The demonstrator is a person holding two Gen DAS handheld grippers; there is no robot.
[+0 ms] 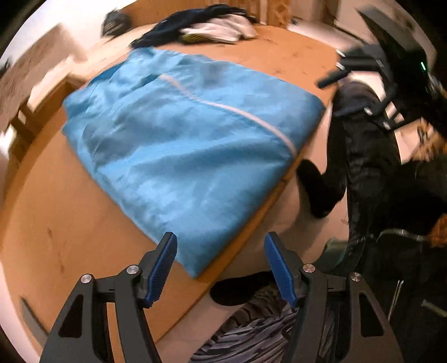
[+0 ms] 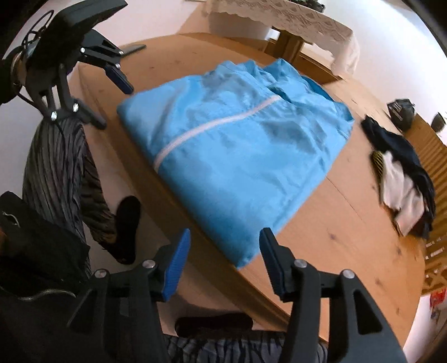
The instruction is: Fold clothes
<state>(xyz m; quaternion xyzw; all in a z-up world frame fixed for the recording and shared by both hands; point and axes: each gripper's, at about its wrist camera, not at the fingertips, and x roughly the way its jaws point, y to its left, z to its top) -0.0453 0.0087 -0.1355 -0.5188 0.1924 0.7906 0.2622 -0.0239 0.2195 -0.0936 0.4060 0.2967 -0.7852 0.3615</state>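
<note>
Light-blue jacket [image 1: 178,134] is seen folded into a flat rectangle at the table's [image 1: 56,212] near edge, both left tongs [image 1: 220,268] and right tongs [image 2: 223,265] held released above it, while a dark-and-white clothes heap [image 2: 402,178] lies unfolded at the far edge.

Clothes pile [image 1: 212,26] motion-blurred, items unclear; table [image 2: 349,237] far rim cut off.
</note>
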